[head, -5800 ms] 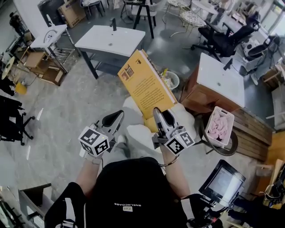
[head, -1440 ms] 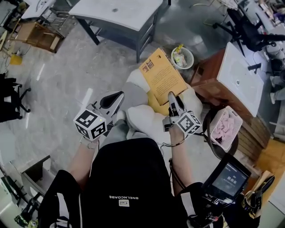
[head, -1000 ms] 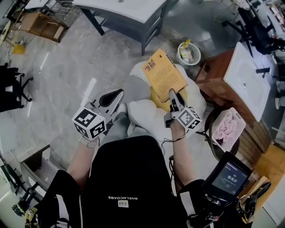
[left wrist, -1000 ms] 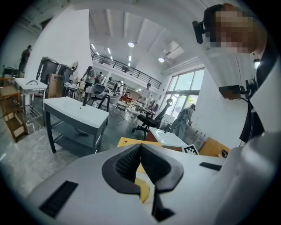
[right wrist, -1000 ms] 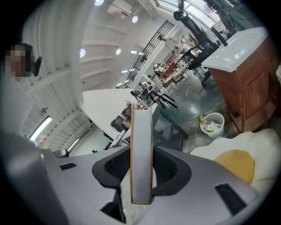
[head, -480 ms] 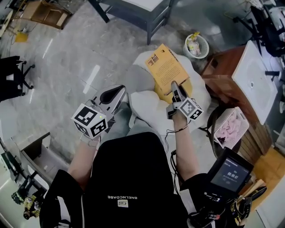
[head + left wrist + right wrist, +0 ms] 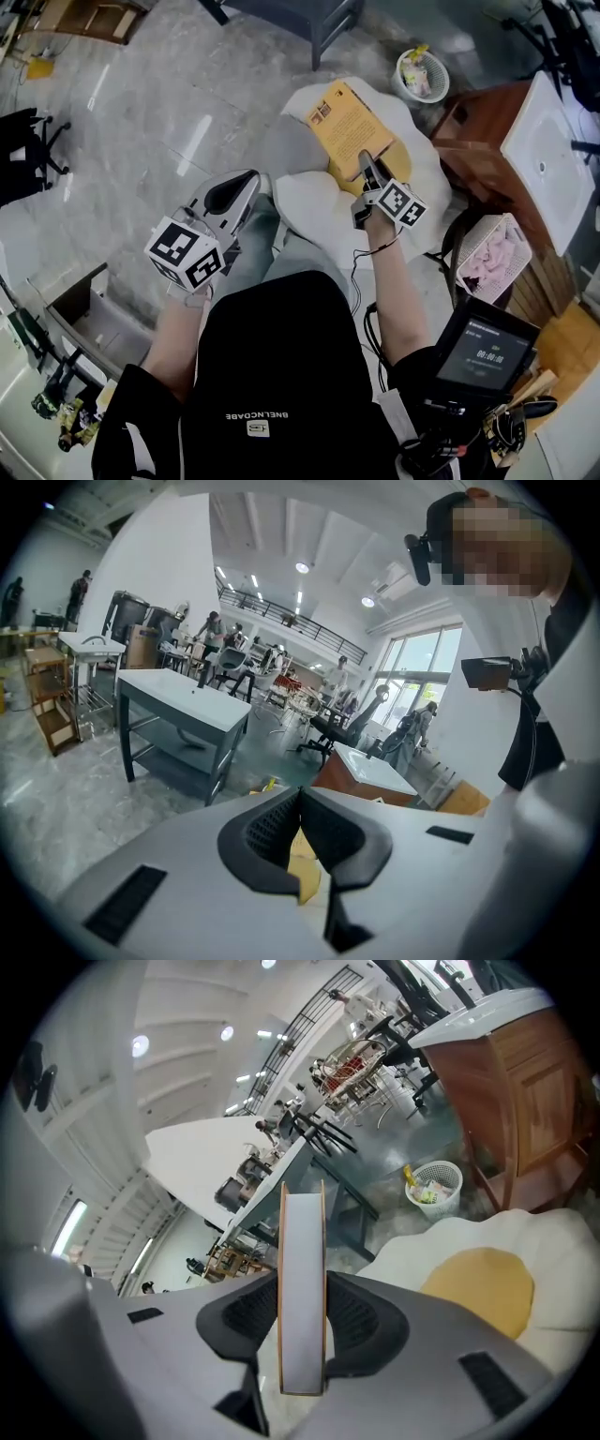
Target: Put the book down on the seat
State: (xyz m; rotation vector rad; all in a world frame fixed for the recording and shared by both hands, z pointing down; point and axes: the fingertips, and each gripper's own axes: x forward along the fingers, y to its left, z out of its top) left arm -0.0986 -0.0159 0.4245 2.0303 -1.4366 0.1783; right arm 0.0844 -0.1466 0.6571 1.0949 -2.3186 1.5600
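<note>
Placing step: right gripper [image 7: 366, 167] clamps the book [image 7: 347, 127] over the seat [image 7: 305, 206], not yet released.
It grips the book's near edge, and the book slants above the yellow cushion [image 7: 478, 1288]. The left gripper [image 7: 242, 186], near left, is closed and empty. Next, probably: lay the book flat, then part the jaws.

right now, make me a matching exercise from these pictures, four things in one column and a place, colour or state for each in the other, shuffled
Things:
1 book
2 left gripper
3 wastebasket
4 seat

Place, colour or state:
a on the floor just past the seat
b white with a yellow middle
c tongs shut, nothing between them
d clamped edge-on in the tongs of the right gripper

Pairs: 1-d; 2-c; 3-a; 4-b
</note>
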